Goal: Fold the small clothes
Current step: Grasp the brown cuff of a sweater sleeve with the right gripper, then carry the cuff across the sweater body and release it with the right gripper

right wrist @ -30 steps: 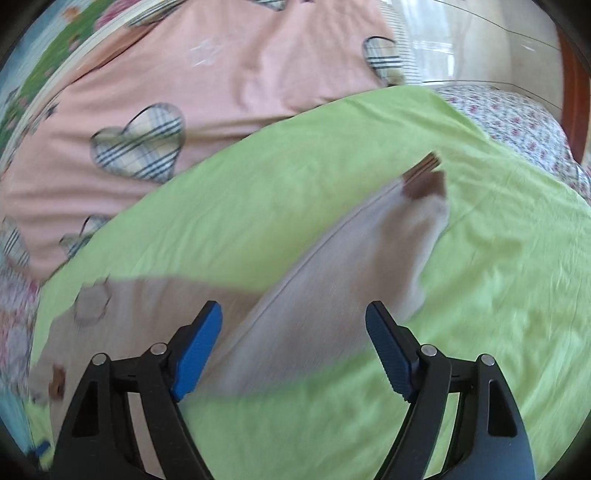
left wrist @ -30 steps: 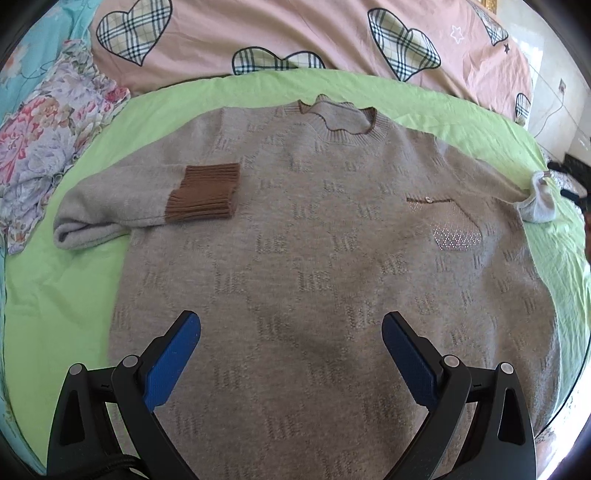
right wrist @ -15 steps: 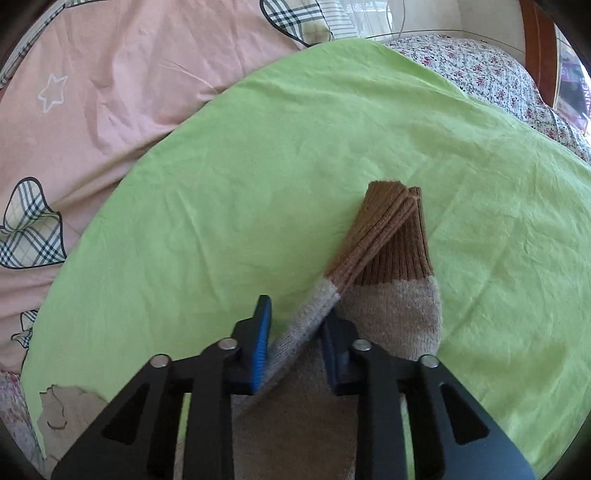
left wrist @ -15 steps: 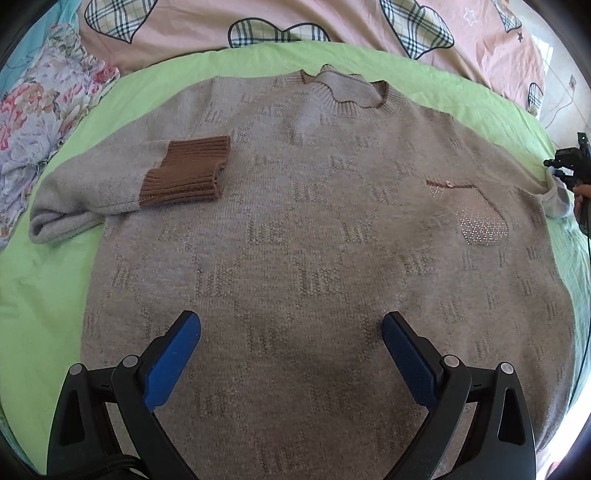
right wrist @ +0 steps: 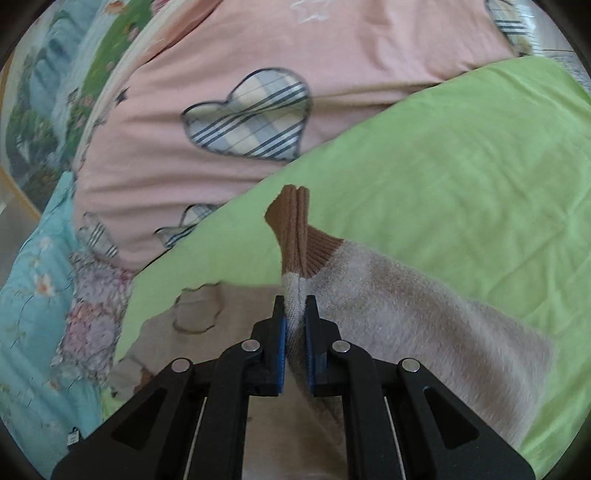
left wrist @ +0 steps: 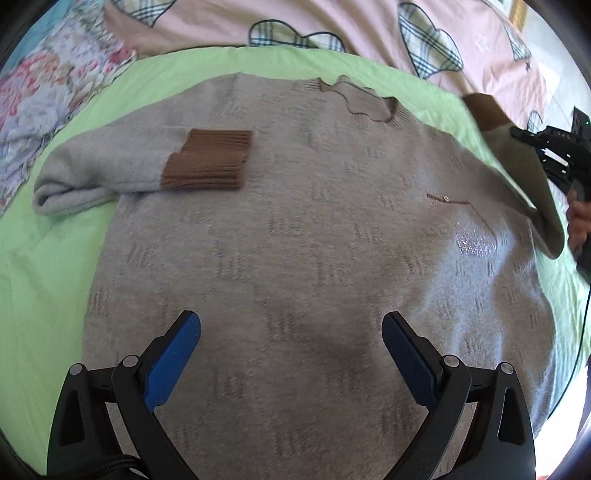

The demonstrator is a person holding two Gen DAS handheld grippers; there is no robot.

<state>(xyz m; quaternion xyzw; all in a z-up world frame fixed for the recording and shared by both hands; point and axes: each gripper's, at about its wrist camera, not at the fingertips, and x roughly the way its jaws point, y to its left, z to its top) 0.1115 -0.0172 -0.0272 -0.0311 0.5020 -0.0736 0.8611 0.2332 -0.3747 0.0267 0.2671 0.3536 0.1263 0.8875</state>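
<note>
A grey-beige knit sweater (left wrist: 295, 229) lies flat, front up, on the green sheet (left wrist: 44, 295). Its left sleeve is folded across the chest, with the brown cuff (left wrist: 210, 158) on the body. My left gripper (left wrist: 291, 350) is open and empty, hovering over the lower body. My right gripper (right wrist: 295, 314) is shut on the right sleeve (right wrist: 406, 310) just below its brown cuff (right wrist: 295, 229) and holds it lifted off the sheet. In the left wrist view the right gripper (left wrist: 532, 142) shows at the far right holding the raised sleeve (left wrist: 517, 166).
A pink quilt with plaid hearts (left wrist: 332, 22) lies beyond the sweater's collar (left wrist: 365, 101). Floral fabric (left wrist: 44, 92) is bunched at the left. In the right wrist view the pink quilt (right wrist: 258, 110) and light blue floral bedding (right wrist: 33, 314) lie beyond the sheet (right wrist: 461, 166).
My right gripper shut on the right sleeve near its cuff and has lifted it, swinging it toward the sweater's body. My left gripper stayed open above the lower body, shifting slightly.
</note>
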